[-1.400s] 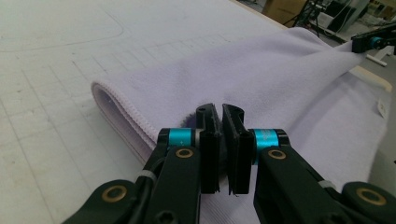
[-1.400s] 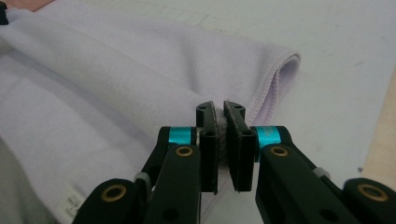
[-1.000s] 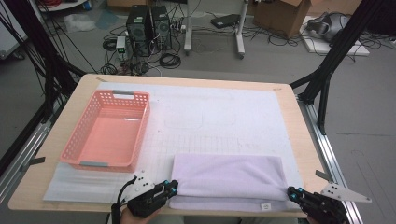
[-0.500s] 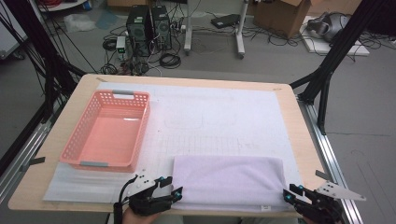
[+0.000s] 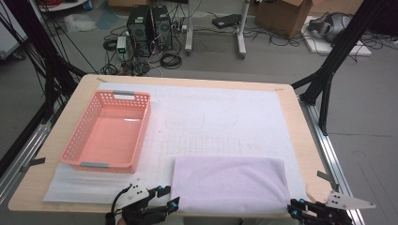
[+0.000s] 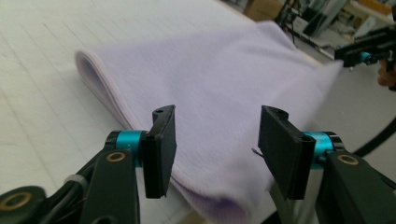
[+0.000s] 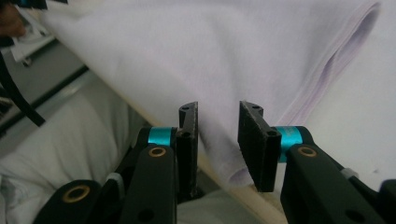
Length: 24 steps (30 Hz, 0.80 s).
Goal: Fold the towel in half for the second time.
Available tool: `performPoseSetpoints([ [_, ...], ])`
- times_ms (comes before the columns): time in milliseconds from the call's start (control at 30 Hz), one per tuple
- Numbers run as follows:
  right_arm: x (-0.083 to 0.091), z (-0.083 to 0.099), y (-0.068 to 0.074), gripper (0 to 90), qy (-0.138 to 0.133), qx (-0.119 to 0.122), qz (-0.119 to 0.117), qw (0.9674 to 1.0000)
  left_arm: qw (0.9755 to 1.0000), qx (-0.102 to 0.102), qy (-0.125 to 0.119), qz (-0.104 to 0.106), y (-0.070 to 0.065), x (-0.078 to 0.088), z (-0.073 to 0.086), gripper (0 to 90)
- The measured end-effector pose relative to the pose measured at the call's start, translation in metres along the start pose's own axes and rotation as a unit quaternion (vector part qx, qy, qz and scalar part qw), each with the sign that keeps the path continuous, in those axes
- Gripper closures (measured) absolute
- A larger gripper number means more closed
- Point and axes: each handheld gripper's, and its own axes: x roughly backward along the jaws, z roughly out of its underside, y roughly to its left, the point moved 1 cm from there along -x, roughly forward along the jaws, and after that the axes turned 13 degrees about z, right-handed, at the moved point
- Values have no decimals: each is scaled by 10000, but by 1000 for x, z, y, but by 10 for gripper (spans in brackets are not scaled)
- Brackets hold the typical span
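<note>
1. Both claws have just let go of the cloth [image 5: 230, 183]: a second ago each was pinched on a near corner, and now the left claw [image 5: 168, 197] and right claw [image 5: 293, 209] have drawn slightly back from it.
2. Left claw jaws stand well apart and have just eased in a touch; in the left gripper view [image 6: 212, 149] the cloth's near corner lies between them, untouched by the pads.
3. Right claw jaws are open by a narrower gap and have just been closing a little; in the right gripper view [image 7: 217, 140] the cloth's near edge hangs between them, not visibly pinched.
4. Folded flat, the lilac cloth lies at the near edge of the surface [image 5: 300, 126], on a white mat [image 5: 220, 117], with its layered fold showing at each end.
5. A pink basket [image 5: 109, 133] sits empty, off to the left.
6. Letting go suggests this fold is finished; the next step is probably a fresh grip.
</note>
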Motion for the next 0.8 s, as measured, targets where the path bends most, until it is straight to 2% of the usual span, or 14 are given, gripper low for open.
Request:
performPoseSetpoints([
  [67,3,-3,-2,668,-164,-73,-46,9998,9999,-30,-113,-90,1,1,-3,445],
  [133,3,-5,-3,660,-232,-86,73,9997,9997,-21,-106,-228,4,-1,-5,443],
  [200,0,-5,-5,655,-230,-132,311,9992,9993,42,-2,-380,10,-6,-6,443],
  [267,-6,-7,-7,637,-171,-182,665,9975,9986,96,70,-521,17,-12,-7,439],
  [367,-16,-13,-13,611,-203,-332,1002,9942,9966,260,127,-772,31,-20,-14,436],
  [433,-22,-17,-17,589,-224,-375,1175,9921,9958,365,180,-824,40,-25,-19,439],
  [533,-35,-24,-24,565,-194,-480,1297,9902,9933,682,373,-850,52,-36,-21,439],
  [700,-61,-27,-29,563,51,-513,1365,9893,9901,858,760,-810,58,-55,-17,463],
  [767,-66,-26,-30,710,131,-533,1348,9894,9891,791,832,-927,57,-57,-16,590],
  [800,-67,-27,-29,833,132,-478,1303,9902,9896,770,800,-911,56,-57,-15,714],
])
